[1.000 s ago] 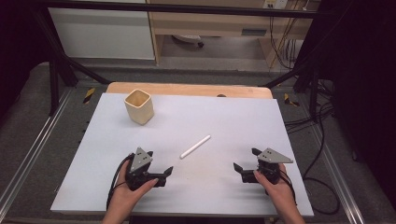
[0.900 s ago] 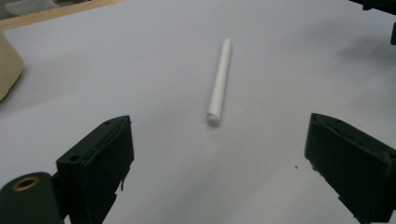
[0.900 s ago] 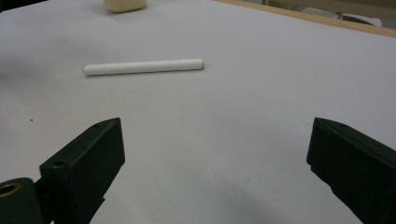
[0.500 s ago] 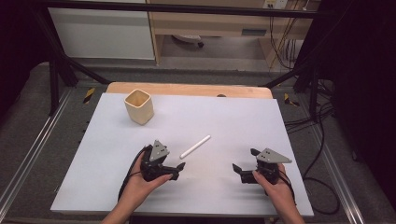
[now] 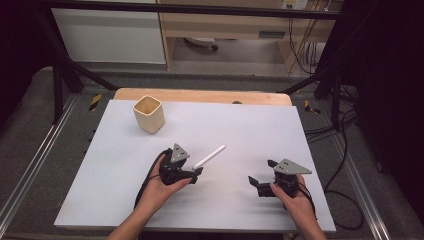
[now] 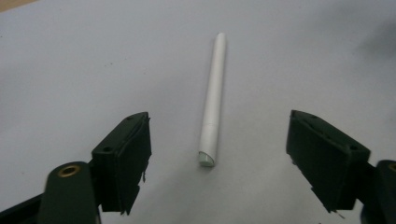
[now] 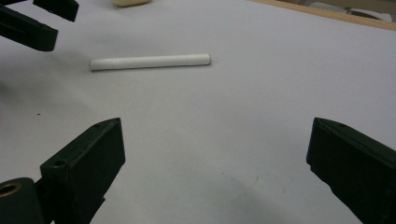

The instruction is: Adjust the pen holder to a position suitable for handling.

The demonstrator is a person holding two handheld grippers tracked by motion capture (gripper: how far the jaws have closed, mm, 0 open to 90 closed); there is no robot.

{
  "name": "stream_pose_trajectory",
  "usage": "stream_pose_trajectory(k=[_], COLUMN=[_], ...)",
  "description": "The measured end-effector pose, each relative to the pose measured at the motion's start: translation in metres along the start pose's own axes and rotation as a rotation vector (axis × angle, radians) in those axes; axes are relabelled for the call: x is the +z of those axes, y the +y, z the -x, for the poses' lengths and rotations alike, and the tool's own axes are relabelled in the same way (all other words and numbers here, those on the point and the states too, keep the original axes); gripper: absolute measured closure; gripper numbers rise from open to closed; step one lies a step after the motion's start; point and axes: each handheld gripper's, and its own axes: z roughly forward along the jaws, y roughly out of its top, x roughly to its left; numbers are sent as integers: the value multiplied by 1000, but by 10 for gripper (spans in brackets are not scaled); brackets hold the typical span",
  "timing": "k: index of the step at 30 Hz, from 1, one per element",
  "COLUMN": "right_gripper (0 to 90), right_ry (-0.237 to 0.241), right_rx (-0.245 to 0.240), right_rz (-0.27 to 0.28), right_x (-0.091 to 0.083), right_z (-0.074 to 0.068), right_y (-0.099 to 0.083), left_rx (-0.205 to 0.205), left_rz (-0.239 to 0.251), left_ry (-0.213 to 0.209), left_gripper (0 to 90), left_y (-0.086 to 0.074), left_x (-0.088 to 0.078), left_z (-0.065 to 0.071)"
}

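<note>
A white pen (image 5: 209, 156) lies flat near the middle of the white table (image 5: 240, 125). My left gripper (image 5: 196, 173) sits just at the pen's near end, open, its jaws spread to either side of the pen's line. In the left gripper view the pen (image 6: 213, 100) runs straight away from the gap between the jaws (image 6: 218, 161), its near tip just ahead of them. My right gripper (image 5: 254, 183) rests open at the front right, apart from the pen. In the right gripper view the pen (image 7: 150, 61) lies crosswise farther off.
A cream square cup (image 5: 149, 113) stands upright at the back left of the table. A wooden edge (image 5: 200, 95) runs along the table's far side. Black frame bars and cables (image 5: 330, 125) surround the table on the right.
My left gripper has moved right and forward toward the pen, reaching its near end. The right gripper and the pen have stayed put.
</note>
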Motion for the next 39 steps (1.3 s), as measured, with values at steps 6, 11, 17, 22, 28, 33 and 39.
stream_pose_trajectory(k=[6, 11, 17, 22, 28, 33, 39], right_gripper=[49, 48, 48, 48, 48, 48, 48], right_ry=[2, 4, 6, 9, 8, 10, 12], right_rx=[0, 2, 6, 5, 0, 0, -1], right_rz=[0, 0, -2, -5, -9, -15, -17], right_x=[0, -1, -1, -1, 0, 1, 1], right_z=[0, 0, 1, 1, 1, -1, -1], right_y=[0, 0, 0, 0, 0, 0, 0], left_rx=[21, 20, -19, -30, 13, 28, 63], left_rz=[-35, -67, -78, -99, -96, -83, -76], left_ry=[-2, 14, -4, -11, 6, 5, 17], left_gripper=[374, 491, 575, 608, 646, 751, 786], left_y=[2, 1, 0, -2, -3, -3, -4], left_x=[15, 28, 38, 43, 47, 48, 48], left_z=[2, 0, -3, -6, -2, -1, 3])
